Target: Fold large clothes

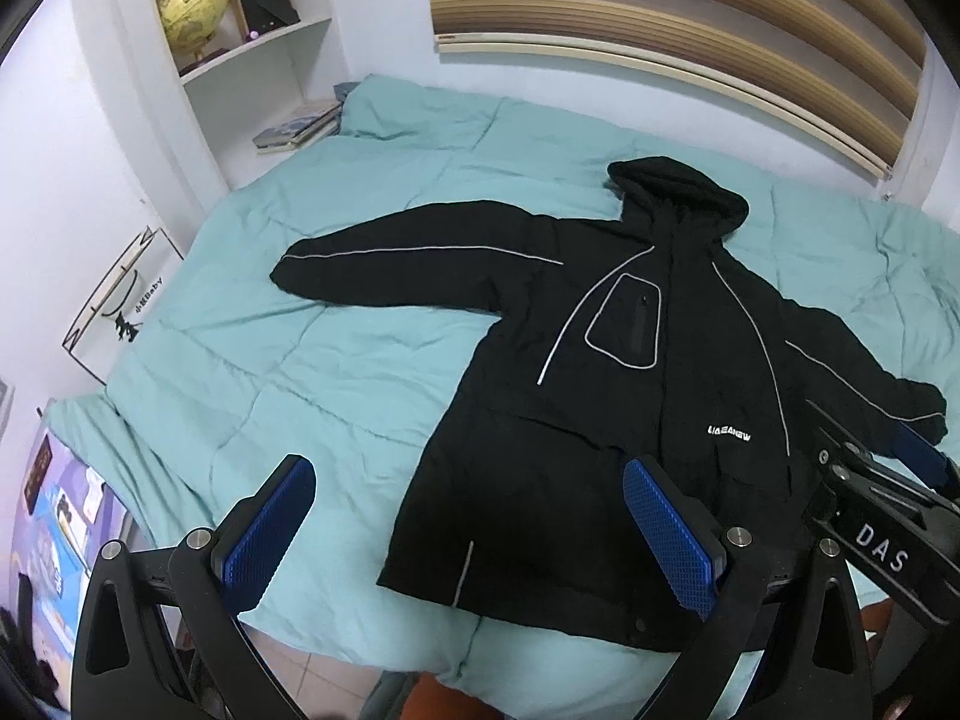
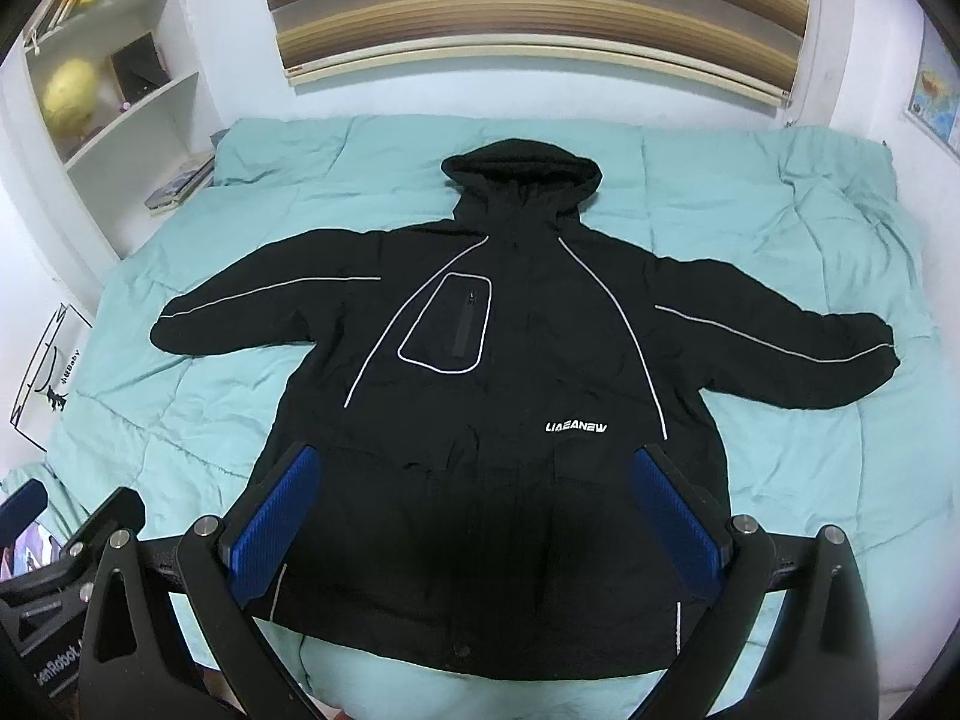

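A black hooded jacket (image 2: 516,372) with white piping and a white chest logo lies flat, front up, on the teal quilt (image 2: 780,228); both sleeves are spread out sideways and the hood points to the headboard wall. My right gripper (image 2: 474,468) hovers open above the jacket's lower front, nothing between its blue pads (image 2: 276,516). In the left wrist view the jacket (image 1: 630,372) lies right of centre. My left gripper (image 1: 468,480) is open over the jacket's lower left hem, holding nothing. The right gripper's body (image 1: 882,516) shows at the right edge there.
White shelves (image 1: 252,54) with a yellow globe (image 1: 192,12) and books stand at the bed's far left corner. A striped blind (image 2: 540,6) hangs on the wall behind the bed. The quilt's near edge (image 1: 336,630) drops to a tiled floor. Bare quilt lies left of the jacket.
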Demonstrator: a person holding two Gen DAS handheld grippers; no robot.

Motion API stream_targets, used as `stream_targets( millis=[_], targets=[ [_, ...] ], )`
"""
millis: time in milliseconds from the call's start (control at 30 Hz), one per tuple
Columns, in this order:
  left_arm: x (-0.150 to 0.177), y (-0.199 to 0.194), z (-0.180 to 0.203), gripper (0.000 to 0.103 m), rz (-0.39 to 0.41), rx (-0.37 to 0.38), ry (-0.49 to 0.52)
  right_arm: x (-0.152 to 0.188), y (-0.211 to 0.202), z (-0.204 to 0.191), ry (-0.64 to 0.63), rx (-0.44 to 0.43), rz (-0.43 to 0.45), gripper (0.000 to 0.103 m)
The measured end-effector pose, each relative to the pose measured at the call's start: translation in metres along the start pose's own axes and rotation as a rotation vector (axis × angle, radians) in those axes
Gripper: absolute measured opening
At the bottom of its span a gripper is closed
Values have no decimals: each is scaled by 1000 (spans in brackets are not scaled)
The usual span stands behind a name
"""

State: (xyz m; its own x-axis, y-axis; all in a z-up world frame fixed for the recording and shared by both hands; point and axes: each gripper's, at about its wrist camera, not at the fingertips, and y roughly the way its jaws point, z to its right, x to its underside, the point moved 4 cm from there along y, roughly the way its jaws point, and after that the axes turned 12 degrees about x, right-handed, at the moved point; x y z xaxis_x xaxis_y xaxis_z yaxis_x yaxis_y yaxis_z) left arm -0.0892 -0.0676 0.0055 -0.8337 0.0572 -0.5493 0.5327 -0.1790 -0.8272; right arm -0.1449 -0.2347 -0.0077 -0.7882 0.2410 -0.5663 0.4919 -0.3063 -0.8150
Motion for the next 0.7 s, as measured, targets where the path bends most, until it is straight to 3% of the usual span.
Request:
stream_targets(
  millis=[367, 700],
  targets=[
    [-27, 14, -10, 102, 15, 61, 59, -15, 0, -6, 50, 66, 5, 103],
    [-54, 32, -52, 102, 10, 91, 102, -22, 3, -52, 56, 112, -8, 103]
  ],
)
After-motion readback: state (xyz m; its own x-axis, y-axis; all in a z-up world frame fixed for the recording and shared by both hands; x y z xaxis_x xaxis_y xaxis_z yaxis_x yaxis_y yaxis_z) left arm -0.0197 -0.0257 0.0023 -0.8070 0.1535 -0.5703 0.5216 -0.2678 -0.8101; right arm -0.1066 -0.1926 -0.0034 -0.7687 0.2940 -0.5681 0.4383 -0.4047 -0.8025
